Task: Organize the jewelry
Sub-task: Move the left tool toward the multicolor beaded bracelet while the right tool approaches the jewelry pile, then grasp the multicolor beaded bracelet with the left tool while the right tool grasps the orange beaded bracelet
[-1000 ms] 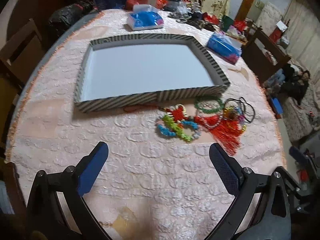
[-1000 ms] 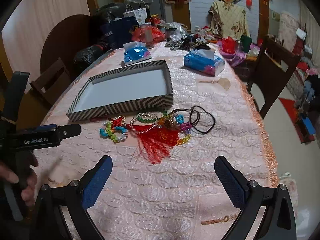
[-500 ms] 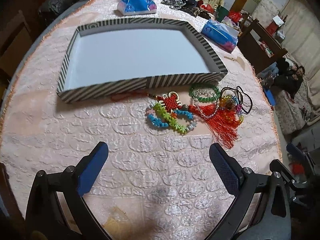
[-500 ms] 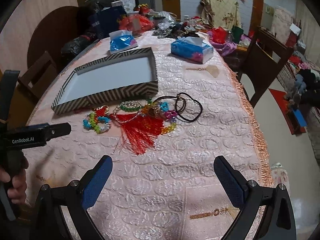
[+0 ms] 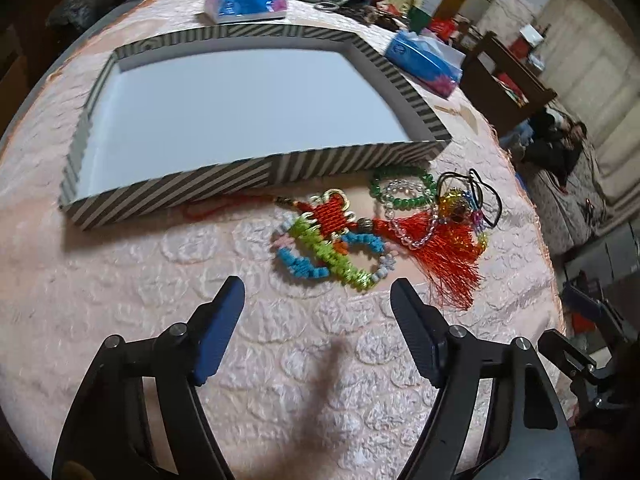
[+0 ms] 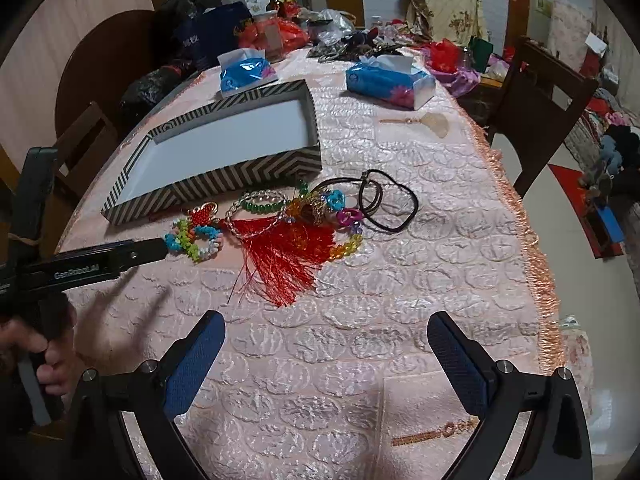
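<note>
Both claws are seen spread wide with nothing held between the blue pads. From its own camera, the left gripper (image 5: 314,304) is poised low over the pink embossed tablecloth (image 5: 160,272), just short of the jewelry pile; in the right wrist view its dark fingertip (image 6: 154,249) is seen beside the multicolored beaded bracelet (image 6: 196,238), though contact cannot be judged. The right gripper (image 6: 326,338) is held farther back, well apart from the pile.

Just beyond the left gripper the beaded bracelet (image 5: 332,254) is found, overlapped by a red knot ornament (image 5: 330,212) whose red tassel (image 5: 450,258) is fanned toward the near edge. A green bead bracelet (image 5: 402,190) and a clear bead strand (image 5: 416,236) are laid over it, with colorful plastic charms (image 6: 340,210) and black hair ties (image 6: 390,204) at the pile's right side.

Behind the pile, a striped shallow box (image 5: 180,190) with a white floor is set on the cloth. Farther off, two blue tissue packs (image 6: 390,82) are placed near the clutter at the table's far end.
</note>
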{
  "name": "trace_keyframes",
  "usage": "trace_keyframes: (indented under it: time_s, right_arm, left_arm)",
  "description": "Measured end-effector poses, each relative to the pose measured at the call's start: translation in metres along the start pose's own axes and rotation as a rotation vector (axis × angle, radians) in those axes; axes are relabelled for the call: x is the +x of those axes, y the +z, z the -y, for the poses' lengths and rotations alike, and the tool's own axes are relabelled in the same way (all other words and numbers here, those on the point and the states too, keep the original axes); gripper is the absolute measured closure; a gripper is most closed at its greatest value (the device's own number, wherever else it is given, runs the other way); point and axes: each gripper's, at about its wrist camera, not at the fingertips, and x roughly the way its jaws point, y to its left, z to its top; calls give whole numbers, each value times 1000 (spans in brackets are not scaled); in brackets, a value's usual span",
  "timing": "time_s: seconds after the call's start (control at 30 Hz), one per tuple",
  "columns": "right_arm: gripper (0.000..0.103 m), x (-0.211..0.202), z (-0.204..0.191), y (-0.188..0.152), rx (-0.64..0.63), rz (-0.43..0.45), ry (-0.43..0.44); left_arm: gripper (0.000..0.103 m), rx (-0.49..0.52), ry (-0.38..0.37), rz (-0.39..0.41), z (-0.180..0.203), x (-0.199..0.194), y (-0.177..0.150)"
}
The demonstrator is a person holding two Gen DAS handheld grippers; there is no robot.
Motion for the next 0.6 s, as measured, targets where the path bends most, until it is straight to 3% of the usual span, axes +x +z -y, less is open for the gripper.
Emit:
trace_keyframes:
  time_s: [0.43,0.5,0.57,0.6]
  right_arm:
    - [2,10,6,3,18,-22,8]
    - [2,11,6,3,16,-23,9]
    - [2,12,7,4,19,-21,10]
    - [2,12,8,5,23,-17,10]
  left_arm:
    - [28,54,43,-29,5,34,16]
    - [40,65,79,-19,6,34,14]
    - [73,68,112,-10,3,31,12]
    - [81,54,81,-16,-1,29,11]
